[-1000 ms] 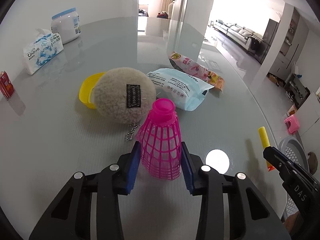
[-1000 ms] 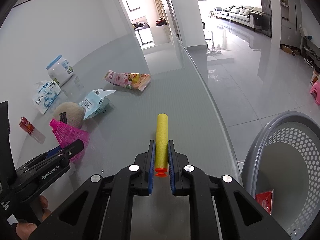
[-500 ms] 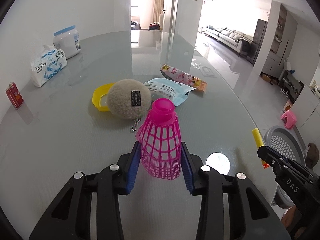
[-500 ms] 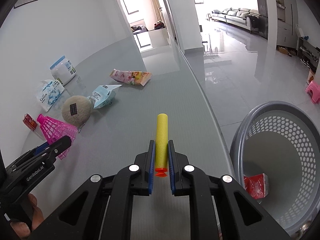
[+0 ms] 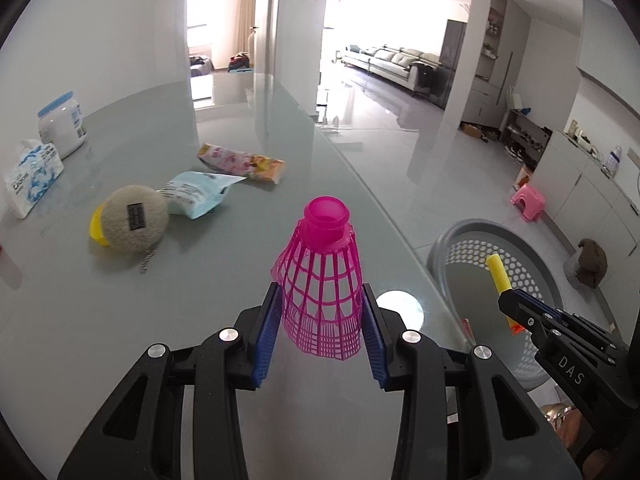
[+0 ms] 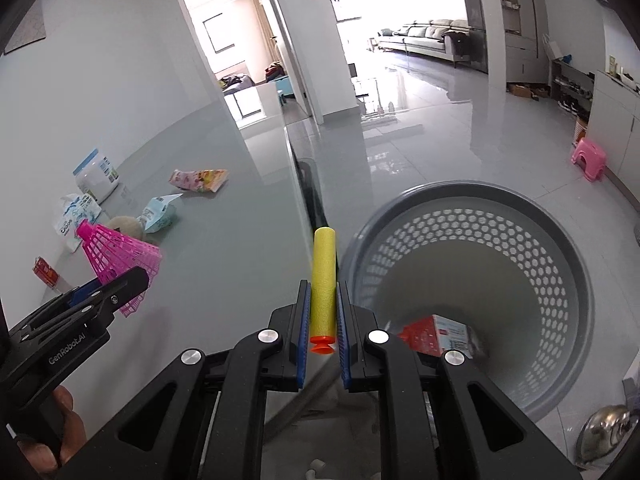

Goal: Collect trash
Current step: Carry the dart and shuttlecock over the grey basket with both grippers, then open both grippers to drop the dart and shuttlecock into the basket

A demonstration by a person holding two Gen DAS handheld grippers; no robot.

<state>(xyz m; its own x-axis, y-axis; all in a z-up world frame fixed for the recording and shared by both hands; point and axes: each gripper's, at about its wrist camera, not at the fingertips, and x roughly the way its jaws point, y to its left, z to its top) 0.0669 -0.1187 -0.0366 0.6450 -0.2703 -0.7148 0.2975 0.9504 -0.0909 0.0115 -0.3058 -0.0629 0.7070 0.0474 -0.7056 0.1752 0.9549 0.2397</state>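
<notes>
My left gripper (image 5: pixel 320 312) is shut on a pink plastic shuttlecock (image 5: pixel 322 280) and holds it above the glass table (image 5: pixel 200 280); it also shows in the right wrist view (image 6: pixel 116 258). My right gripper (image 6: pixel 323 312) is shut on a yellow foam dart (image 6: pixel 323 276) with an orange tip, held over the table's right edge beside the grey perforated bin (image 6: pixel 500 220) on the floor. The dart (image 5: pixel 498 272) and the bin (image 5: pixel 472 232) also show in the left wrist view. A red and white carton (image 6: pixel 436 334) lies in the bin.
On the table lie a pink snack wrapper (image 5: pixel 242 162), a light blue wrapper (image 5: pixel 196 194), a beige fluffy ball (image 5: pixel 134 218) on a yellow lid (image 5: pixel 95 228), a tissue pack (image 5: pixel 30 180), a white jar (image 5: pixel 62 122) and a small red box (image 6: pixel 46 272). A pink stool (image 6: pixel 588 158) stands on the floor.
Both grippers have moved right, away from the table's items, carrying the shuttlecock and the dart. The right gripper has come closer to the bin, and the dart now reaches the table edge.
</notes>
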